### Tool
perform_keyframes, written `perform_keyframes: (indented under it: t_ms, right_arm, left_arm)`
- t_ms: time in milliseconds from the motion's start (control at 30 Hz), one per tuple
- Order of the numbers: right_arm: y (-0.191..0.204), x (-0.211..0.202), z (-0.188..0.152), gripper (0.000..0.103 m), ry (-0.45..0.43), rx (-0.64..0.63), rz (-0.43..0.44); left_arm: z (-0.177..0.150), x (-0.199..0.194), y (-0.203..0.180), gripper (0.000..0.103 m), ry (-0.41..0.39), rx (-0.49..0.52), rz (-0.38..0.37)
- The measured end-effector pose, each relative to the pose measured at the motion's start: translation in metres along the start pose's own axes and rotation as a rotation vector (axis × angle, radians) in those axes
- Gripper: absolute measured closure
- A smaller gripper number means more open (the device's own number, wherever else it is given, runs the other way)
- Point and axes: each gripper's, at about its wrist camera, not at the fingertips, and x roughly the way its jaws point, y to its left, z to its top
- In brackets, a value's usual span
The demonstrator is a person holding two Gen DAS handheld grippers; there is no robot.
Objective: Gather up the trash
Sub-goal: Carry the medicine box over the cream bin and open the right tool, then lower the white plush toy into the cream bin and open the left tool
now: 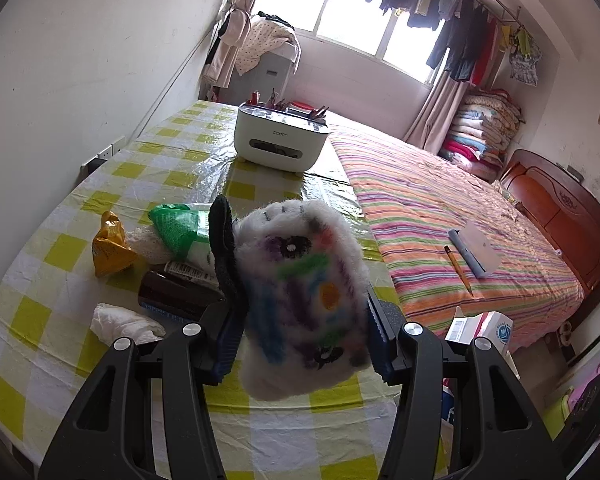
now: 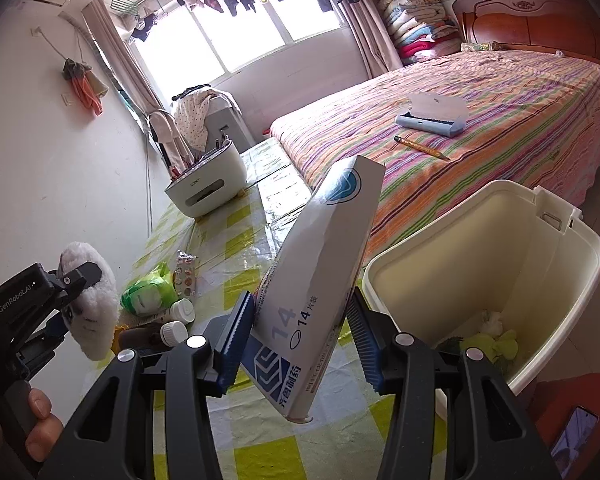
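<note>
My left gripper (image 1: pixel 300 336) is shut on a fluffy white plush pouch (image 1: pixel 300 296) with coloured scribbles, held above the checked table (image 1: pixel 52 360). It also shows in the right wrist view (image 2: pixel 90 312). My right gripper (image 2: pixel 298 344) is shut on a white and blue medicine box (image 2: pixel 320 272), held tilted beside the cream trash bin (image 2: pixel 540 248), left of its rim. The bin holds some crumpled trash (image 2: pixel 494 340). On the table lie a yellow wrapper (image 1: pixel 110 250), a green bag (image 1: pixel 176 228), a dark bottle (image 1: pixel 172 294) and a crumpled tissue (image 1: pixel 124 322).
A white organizer box (image 1: pixel 280 140) stands at the table's far end. A striped bed (image 1: pixel 460 232) lies right of the table with a pencil (image 1: pixel 458 268) and a light blue case (image 1: pixel 476 252) on it. A wall runs along the left.
</note>
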Motion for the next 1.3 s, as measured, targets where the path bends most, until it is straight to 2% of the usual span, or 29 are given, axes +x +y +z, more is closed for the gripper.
perform_keyframes:
  t_ms: [267,500,700,967,1067,1133,1300]
  right_arm:
    - [-0.030,-0.013,0.013,0.056,-0.057,0.048,-0.098]
    - [-0.059,-0.023,0.040,0.056,-0.084,0.034,-0.192]
    - [-0.094,-0.023,0.047,0.055,-0.056,0.100,-0.203]
    - [-0.099,-0.023,0.043,0.051,-0.047,0.122,-0.222]
    - [-0.103,-0.020,0.041,0.047,-0.031,0.149,-0.204]
    - [-0.109,-0.027,0.041,0.047,-0.064,0.192,-0.197]
    - [-0.132,-0.060,0.039,0.046,-0.219,0.326,-0.201]
  left_arm:
    - [-0.011,0.011,-0.037,0.052,0.024,0.053,-0.041]
    - [-0.019,0.020,-0.061,0.052,0.046,0.092,-0.066]
    - [-0.028,0.027,-0.085,0.052,0.062,0.140,-0.096]
    - [-0.039,0.030,-0.109,0.051,0.084,0.177,-0.131]
    - [-0.043,0.031,-0.116,0.051,0.089,0.190,-0.149]
    - [-0.045,0.033,-0.120,0.051,0.096,0.200,-0.158]
    - [-0.051,0.039,-0.133,0.051,0.128,0.220,-0.216]
